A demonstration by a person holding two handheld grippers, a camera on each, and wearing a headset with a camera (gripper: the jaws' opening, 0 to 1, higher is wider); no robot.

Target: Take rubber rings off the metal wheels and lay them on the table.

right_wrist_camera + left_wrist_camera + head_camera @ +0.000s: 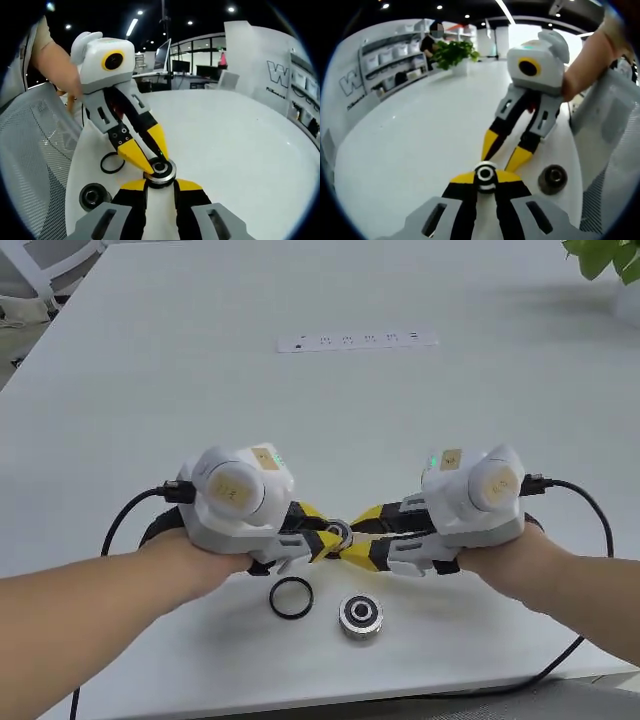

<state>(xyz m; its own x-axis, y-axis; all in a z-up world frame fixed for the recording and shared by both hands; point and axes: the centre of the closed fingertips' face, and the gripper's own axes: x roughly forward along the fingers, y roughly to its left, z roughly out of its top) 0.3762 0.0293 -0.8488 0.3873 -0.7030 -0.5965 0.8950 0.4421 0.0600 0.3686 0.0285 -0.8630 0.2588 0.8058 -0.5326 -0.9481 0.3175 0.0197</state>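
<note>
In the head view, the left gripper and right gripper meet tip to tip above the near edge of the white tabletop, with a metal wheel held between them. A loose rubber ring lies flat just below, and a second wheel stands beside it, apart from it.

In the left gripper view, the left jaws are closed on the held wheel. The right gripper reaches in from above, its yellow tips at the wheel's far side. The second wheel sits on the tabletop to the right.

In the right gripper view, the right jaws clamp the held wheel, which carries a dark band round its rim. The left gripper's tips press on its upper left edge. The ring and the second wheel lie to the left.
</note>
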